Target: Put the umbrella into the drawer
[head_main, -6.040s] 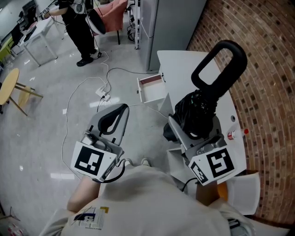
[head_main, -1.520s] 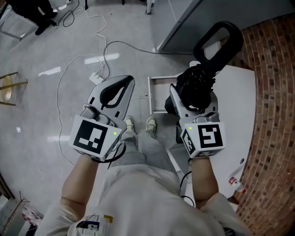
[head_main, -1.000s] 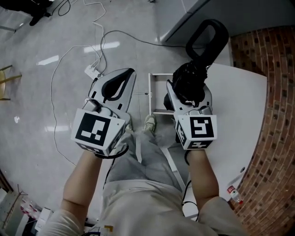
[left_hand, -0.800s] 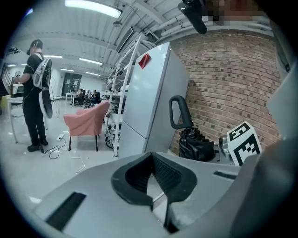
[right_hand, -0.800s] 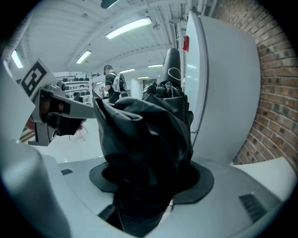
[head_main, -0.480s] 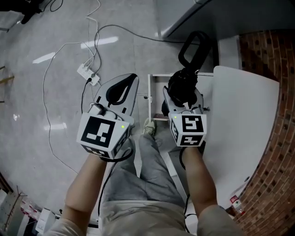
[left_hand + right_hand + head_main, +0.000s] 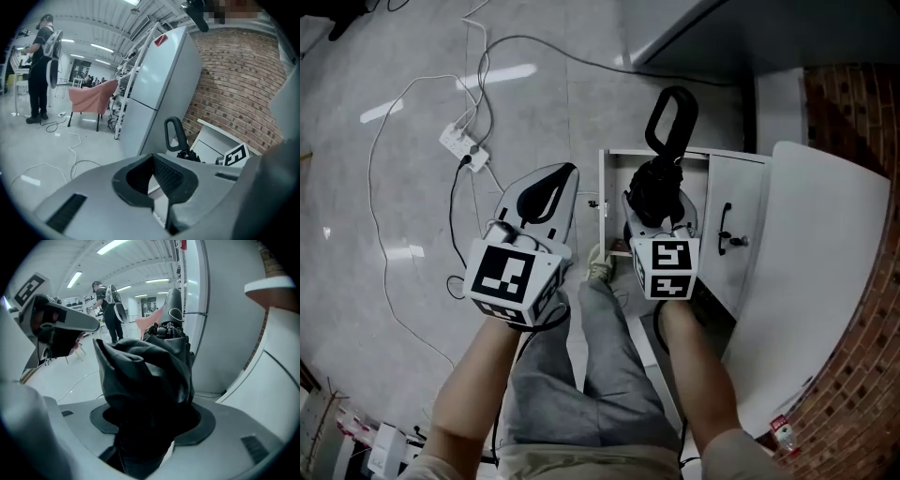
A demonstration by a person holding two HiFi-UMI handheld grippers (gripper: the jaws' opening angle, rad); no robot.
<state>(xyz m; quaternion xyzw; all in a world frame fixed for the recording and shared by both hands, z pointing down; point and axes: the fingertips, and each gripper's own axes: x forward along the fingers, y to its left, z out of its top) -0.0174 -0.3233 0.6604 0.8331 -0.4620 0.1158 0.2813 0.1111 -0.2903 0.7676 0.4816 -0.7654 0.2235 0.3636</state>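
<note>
A white power strip point(image 7: 455, 143) lies on the grey floor point(image 7: 337, 141)

No lettering, brand, label or number can be read anywhere in these views.

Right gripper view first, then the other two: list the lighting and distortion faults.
Right gripper view: strong fisheye bend; the black umbrella is underlit, its lower part lost in black between the jaws. Left gripper view: sharp, with a dark round vignette. Head view: even light, with glare streaks on the floor.
</note>
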